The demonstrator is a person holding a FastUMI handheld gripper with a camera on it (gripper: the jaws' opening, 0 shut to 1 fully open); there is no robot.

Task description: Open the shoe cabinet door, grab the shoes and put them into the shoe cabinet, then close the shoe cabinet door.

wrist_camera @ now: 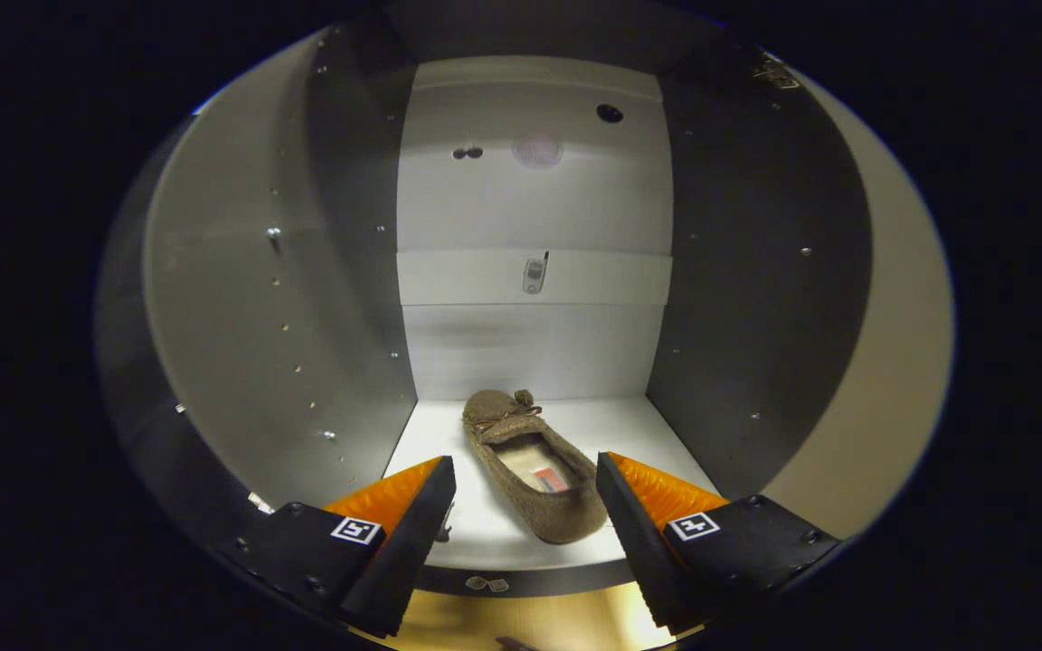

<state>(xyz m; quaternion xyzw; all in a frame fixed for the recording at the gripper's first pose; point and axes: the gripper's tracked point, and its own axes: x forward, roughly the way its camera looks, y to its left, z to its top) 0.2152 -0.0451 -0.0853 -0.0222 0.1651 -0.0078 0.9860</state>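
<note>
A brown fuzzy slipper (525,461) with a small bow at its toe lies on the white bottom shelf (616,425) inside the shoe cabinet, toe pointing to the back wall. Its heel reaches close to the shelf's front edge. My gripper (525,475) is open, with the slipper lying in the gap between the two fingers and neither finger pressing on it. The cabinet stands open: dark side walls (738,271) rise on both sides, and the pale back panel (535,208) faces me.
The left side wall (259,298) carries rows of small shelf-pin holes and screws. A small metal fitting (535,273) sits on the back panel's cross strip. A hinge (776,74) shows at the upper right. A wooden floor (530,624) lies below the shelf's front edge.
</note>
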